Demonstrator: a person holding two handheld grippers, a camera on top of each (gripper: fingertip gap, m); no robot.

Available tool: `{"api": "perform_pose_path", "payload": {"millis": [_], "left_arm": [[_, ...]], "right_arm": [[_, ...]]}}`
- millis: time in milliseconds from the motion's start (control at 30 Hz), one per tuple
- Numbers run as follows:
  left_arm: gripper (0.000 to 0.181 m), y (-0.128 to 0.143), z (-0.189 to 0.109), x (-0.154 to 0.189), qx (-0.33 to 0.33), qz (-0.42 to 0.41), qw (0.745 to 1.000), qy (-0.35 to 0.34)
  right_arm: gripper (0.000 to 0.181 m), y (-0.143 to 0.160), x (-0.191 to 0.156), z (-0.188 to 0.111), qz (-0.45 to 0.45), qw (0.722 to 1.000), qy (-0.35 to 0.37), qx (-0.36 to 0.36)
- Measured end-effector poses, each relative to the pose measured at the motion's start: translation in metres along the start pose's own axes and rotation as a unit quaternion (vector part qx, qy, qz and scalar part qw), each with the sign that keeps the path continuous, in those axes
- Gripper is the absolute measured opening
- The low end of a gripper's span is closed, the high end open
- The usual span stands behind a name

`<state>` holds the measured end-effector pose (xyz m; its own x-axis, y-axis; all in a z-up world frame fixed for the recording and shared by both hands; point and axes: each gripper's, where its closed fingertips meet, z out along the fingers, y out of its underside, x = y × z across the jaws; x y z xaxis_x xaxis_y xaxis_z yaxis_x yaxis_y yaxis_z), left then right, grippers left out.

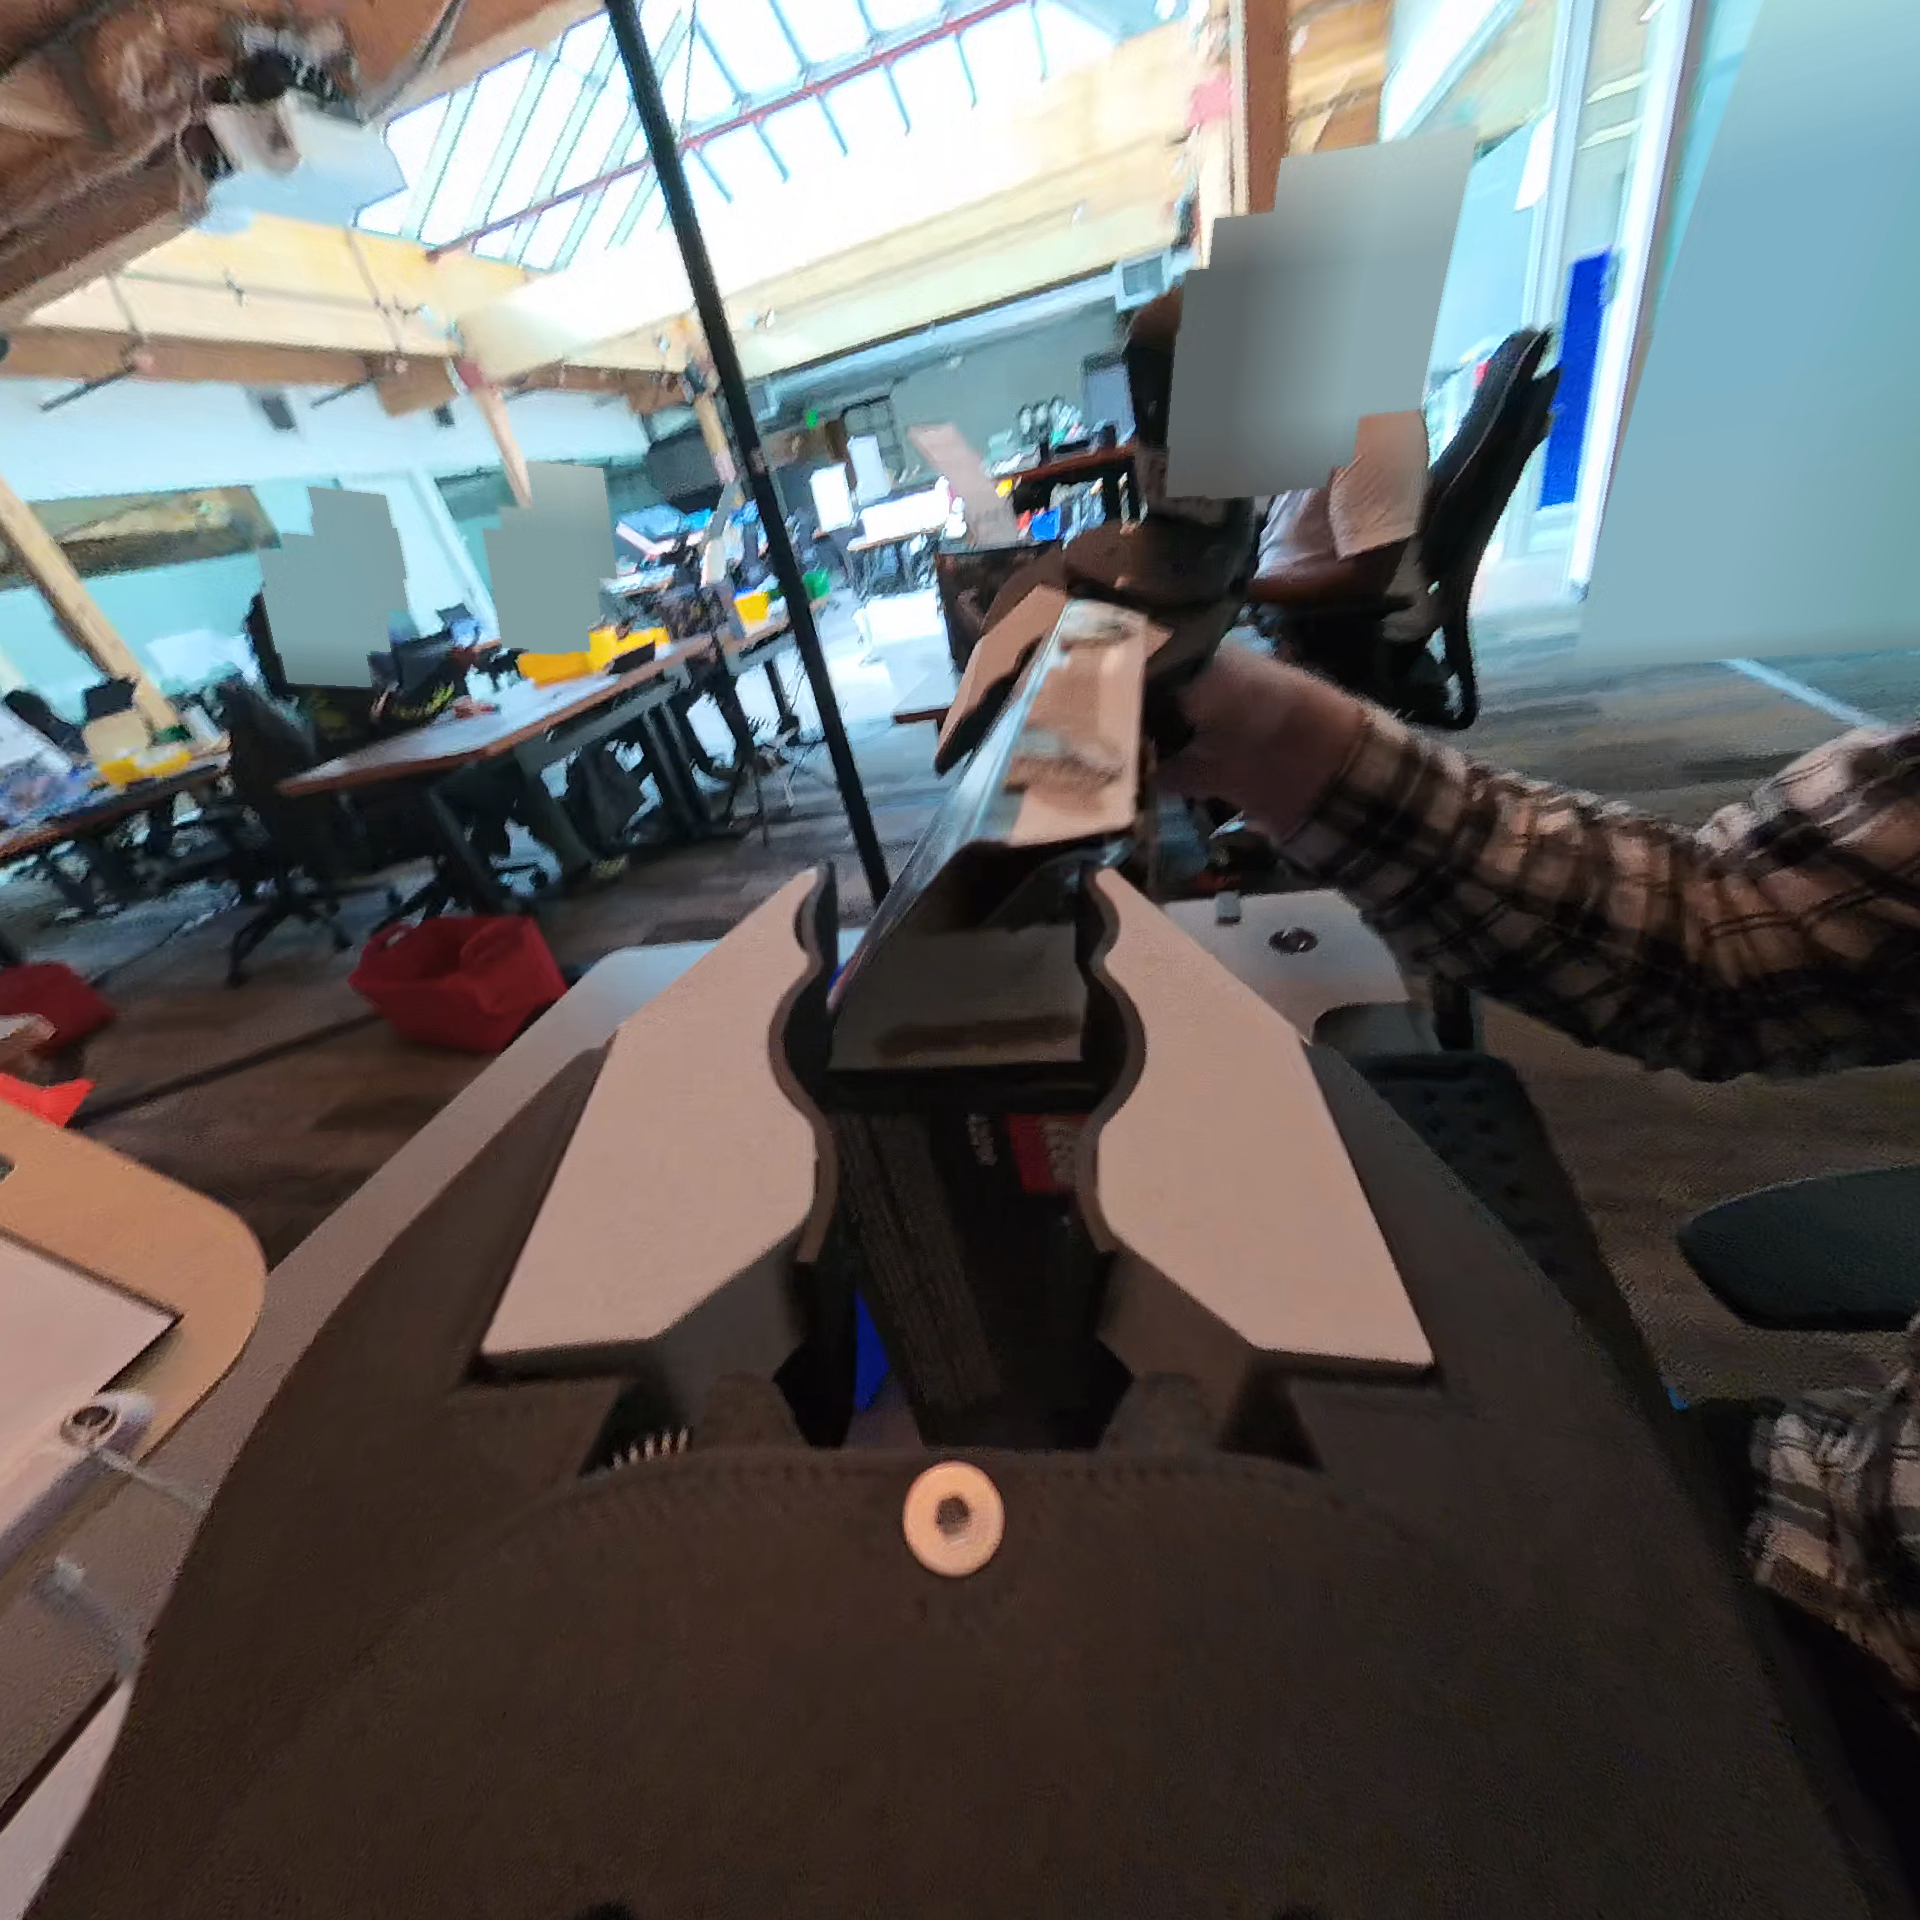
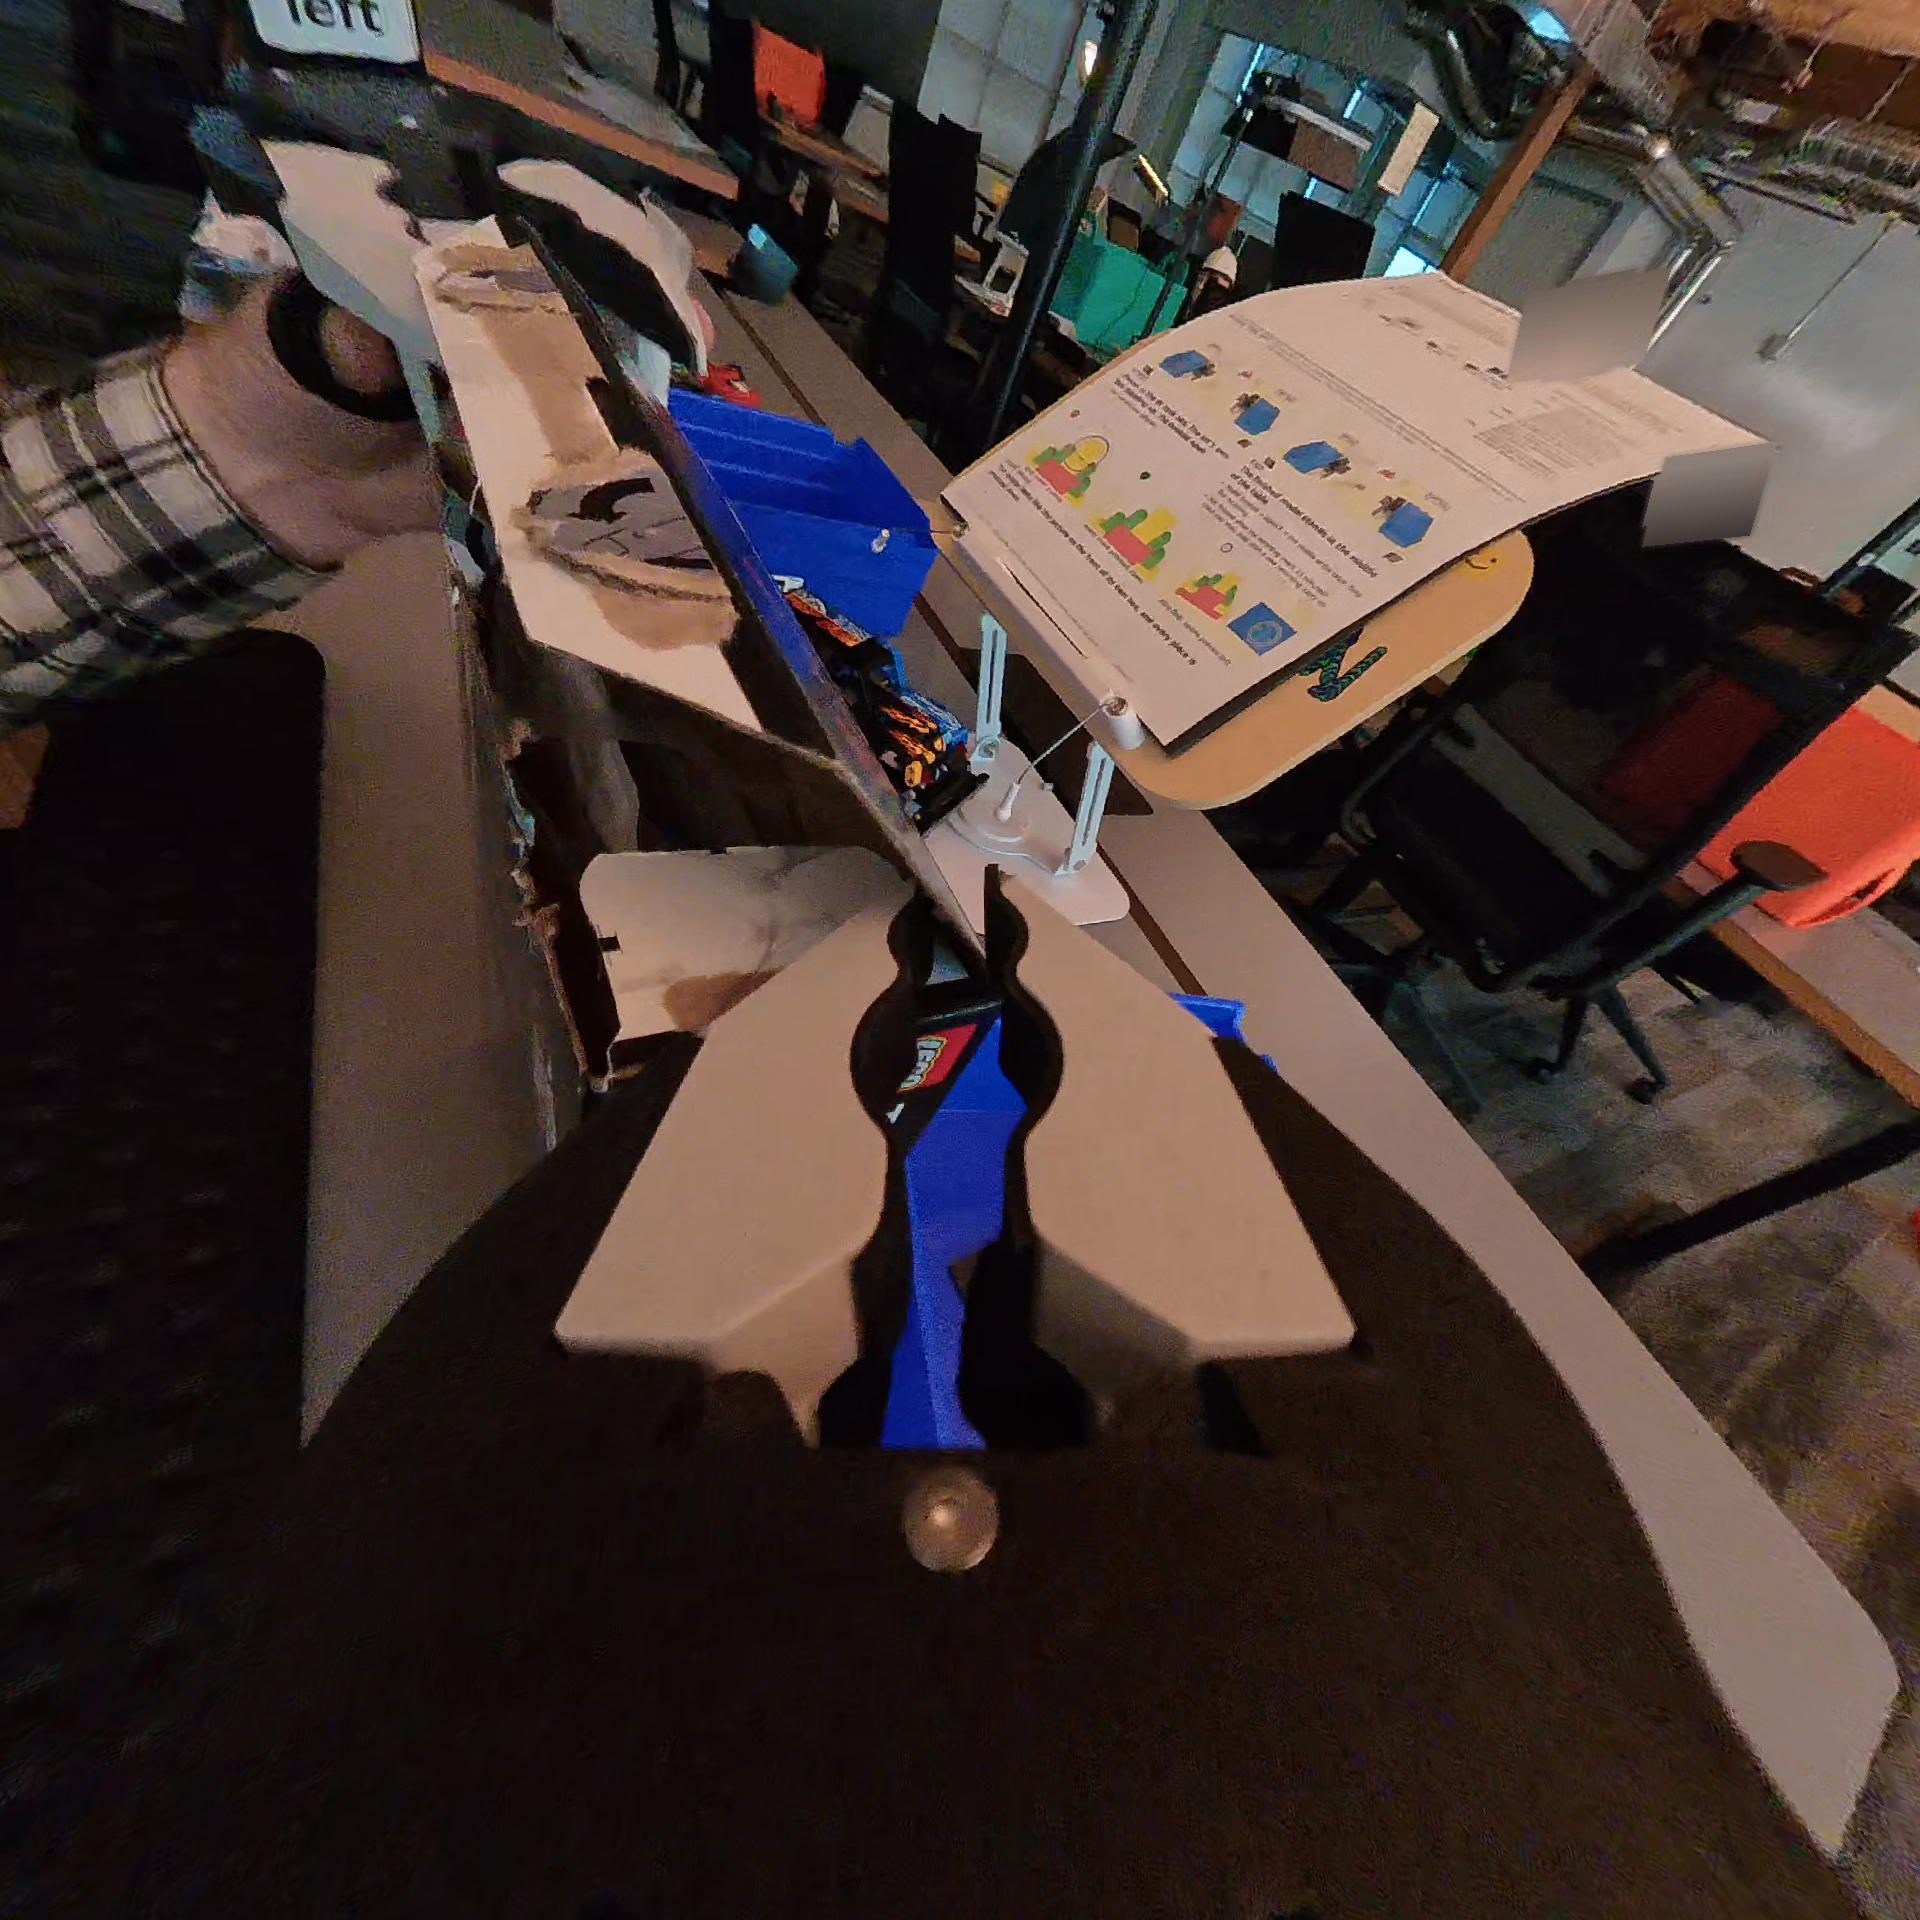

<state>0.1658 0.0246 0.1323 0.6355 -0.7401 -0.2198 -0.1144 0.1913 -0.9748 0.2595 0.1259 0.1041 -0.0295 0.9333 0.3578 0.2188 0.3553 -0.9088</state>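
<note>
Up close, our left gripper point(image 1: 961, 935) is clamped on one end of a flat cardboard box point(image 1: 966, 997), dark and glossy on its printed face and pale on the inner flap. Beyond those fingers the box runs away to our right gripper point(image 1: 1049, 686), which pinches the far flap, a plaid sleeve point(image 1: 1558, 883) behind it.

From the other side, our right gripper point(image 2: 982, 914) is shut on the box's thin edge point(image 2: 727, 582), its torn pale flap lying to the left and a colourful printed face to the right. Just past the fingertips a white stand point(image 2: 1049, 831) on the table point(image 2: 1351, 1091) carries an instruction sheet point(image 2: 1299, 488). A blue bin point(image 2: 821, 499) sits beside the box, farther along.
</note>
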Motion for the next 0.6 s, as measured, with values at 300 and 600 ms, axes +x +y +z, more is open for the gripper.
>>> {"api": "perform_pose_path", "payload": {"millis": [300, 600], "left_arm": [[0.039, 0.004, 0.009, 0.011, -0.087, -0.006, 0.996, 0.036], [0.023, 0.012, 0.01, 0.011, -0.117, 0.019, 0.993, 0.029]], "right_arm": [[0.02, -0.012, -0.012, -0.005, -0.004, 0.999, -0.031, 0.03], [0.041, -0.045, -0.044, -0.033, 0.007, 0.987, -0.128, 0.1]]}}
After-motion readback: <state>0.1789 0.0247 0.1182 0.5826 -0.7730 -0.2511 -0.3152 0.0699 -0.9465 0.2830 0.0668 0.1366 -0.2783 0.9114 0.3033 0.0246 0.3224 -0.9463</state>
